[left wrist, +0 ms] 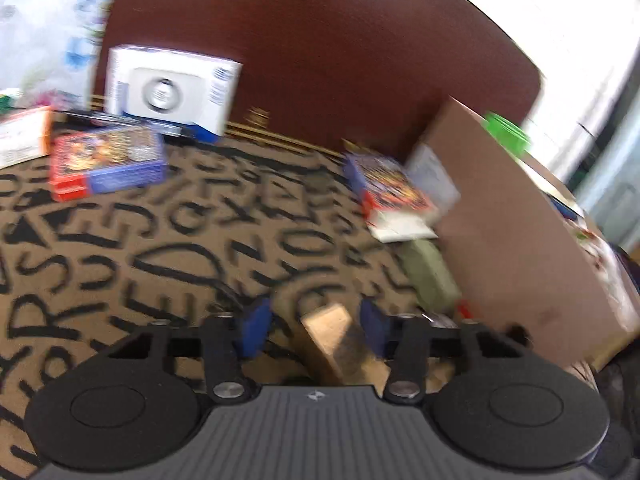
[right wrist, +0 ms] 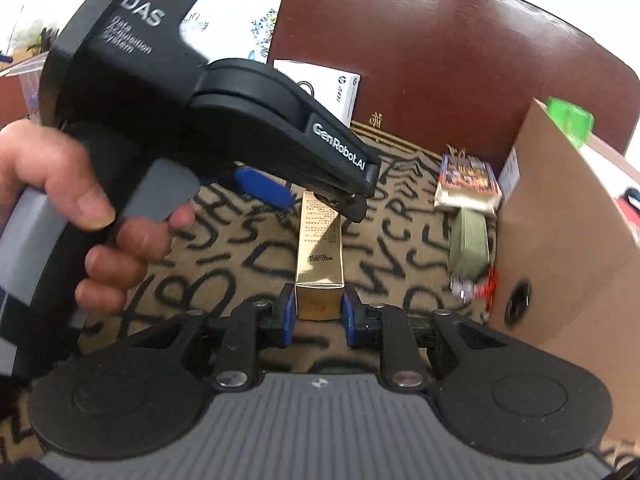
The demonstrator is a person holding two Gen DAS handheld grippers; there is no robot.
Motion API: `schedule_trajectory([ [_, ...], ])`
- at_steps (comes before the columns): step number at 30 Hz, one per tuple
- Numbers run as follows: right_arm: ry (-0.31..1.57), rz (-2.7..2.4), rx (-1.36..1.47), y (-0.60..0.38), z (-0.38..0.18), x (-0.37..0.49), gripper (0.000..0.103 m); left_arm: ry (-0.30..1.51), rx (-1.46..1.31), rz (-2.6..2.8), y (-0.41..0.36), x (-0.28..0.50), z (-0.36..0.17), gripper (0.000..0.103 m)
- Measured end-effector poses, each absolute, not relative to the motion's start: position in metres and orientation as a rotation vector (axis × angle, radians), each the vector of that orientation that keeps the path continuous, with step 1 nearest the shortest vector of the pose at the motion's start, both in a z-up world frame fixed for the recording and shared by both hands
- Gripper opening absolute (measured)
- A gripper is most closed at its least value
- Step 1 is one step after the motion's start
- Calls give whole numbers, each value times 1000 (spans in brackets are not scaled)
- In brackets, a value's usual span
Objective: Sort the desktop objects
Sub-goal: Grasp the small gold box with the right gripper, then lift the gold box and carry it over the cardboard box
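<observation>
A long gold box (right wrist: 319, 256) lies on the lettered tablecloth. My right gripper (right wrist: 319, 310) is shut on its near end, blue pads against both sides. My left gripper (left wrist: 314, 326) is open, with the gold box's far end (left wrist: 340, 340) between its blue pads and not clamped; in the right wrist view the left gripper (right wrist: 320, 196) hangs over that far end, held by a hand. A red-and-blue card box (left wrist: 106, 162) lies at the left, and a second one (left wrist: 390, 188) sits on a white pad beside a brown cardboard box (left wrist: 520, 248).
A white product box (left wrist: 172, 92) stands at the back against a dark red panel (left wrist: 340, 60). An orange-and-white box (left wrist: 24, 138) is at the far left. A green pack (right wrist: 472, 240) lies by the cardboard box (right wrist: 568, 248). A green item (right wrist: 570, 120) sits atop it.
</observation>
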State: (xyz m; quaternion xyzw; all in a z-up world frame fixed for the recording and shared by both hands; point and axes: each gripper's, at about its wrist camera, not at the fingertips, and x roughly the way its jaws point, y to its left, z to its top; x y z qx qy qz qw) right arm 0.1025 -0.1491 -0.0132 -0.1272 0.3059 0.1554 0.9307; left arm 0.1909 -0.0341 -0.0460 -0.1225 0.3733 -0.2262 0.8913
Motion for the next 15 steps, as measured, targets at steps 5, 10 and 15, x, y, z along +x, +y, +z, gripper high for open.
schedule_trajectory([
  [5,624,304,-251,-147,-14,102,24,780,-153,-513,-49,184,-48,46],
  [10,621,294,-233,-147,-16,101,26,782,-144,-540,-54,181,-47,43],
  [15,578,251,-256,-155,-5,84,26,724,-142,-594,-64,167,-31,42],
])
